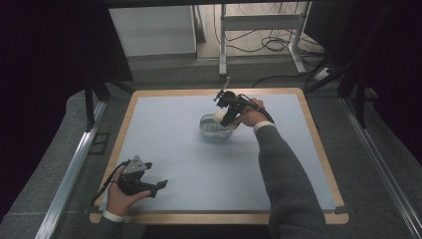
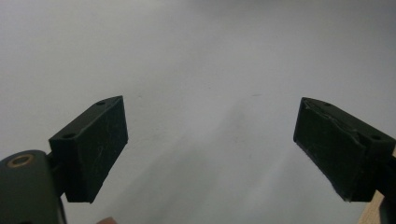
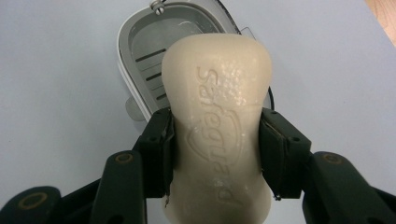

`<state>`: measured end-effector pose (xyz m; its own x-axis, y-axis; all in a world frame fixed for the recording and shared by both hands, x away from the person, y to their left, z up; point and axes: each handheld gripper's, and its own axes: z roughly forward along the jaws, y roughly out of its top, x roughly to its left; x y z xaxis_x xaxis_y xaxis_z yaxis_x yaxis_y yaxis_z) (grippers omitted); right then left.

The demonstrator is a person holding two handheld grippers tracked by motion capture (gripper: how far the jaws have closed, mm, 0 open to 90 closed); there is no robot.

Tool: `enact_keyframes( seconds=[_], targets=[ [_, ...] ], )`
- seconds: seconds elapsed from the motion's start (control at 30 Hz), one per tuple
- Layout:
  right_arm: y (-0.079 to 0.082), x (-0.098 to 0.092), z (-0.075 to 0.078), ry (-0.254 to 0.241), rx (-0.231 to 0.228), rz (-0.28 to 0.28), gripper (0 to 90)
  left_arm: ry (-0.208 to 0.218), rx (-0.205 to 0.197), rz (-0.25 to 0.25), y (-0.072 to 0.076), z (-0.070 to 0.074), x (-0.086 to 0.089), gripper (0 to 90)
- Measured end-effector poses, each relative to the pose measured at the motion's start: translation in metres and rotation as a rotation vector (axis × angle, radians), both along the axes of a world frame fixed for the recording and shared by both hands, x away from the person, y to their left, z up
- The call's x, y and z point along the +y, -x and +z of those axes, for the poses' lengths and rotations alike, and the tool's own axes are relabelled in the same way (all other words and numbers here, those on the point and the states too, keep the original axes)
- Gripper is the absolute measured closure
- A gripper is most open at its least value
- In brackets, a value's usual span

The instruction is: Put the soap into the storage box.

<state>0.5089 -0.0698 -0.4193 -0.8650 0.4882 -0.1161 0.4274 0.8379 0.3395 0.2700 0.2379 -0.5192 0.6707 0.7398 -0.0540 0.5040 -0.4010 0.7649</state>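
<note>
Over the far middle of the pale blue surface [image 1: 189,149], a cream soap bar [image 3: 217,121] is pinched across its waist by the right claw [image 3: 217,156], both pads pressed against its sides. Embossed lettering is seen on the bar's face. Directly beneath it, a grey soap dish [image 3: 140,51] with a slotted floor is set on the surface. Near the front left corner, the left claw [image 2: 210,149] is held spread wide, nothing between its pads.

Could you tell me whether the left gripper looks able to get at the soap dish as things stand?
Probably not directly: the right gripper holds the soap bar over the soap dish, while the open left gripper rests apart.
</note>
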Motion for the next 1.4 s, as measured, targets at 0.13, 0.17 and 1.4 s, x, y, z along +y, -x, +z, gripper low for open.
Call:
enact_keyframes(
  seconds=[0.13,0.17,1.4],
  targets=[
    [-0.002,0.002,-0.002,0.002,-0.006,0.020,49.5,0.001,0.001,-0.001,0.000,0.000,0.000,10.5],
    [-0.001,0.003,-0.002,0.003,-0.006,0.017,49.6,0.002,0.001,-0.001,0.000,0.000,0.000,10.5],
    [-0.007,0.029,-0.027,-0.021,-0.043,0.068,47.8,-0.010,0.010,-0.015,-0.001,-0.003,-0.005,10.5]
  ],
)
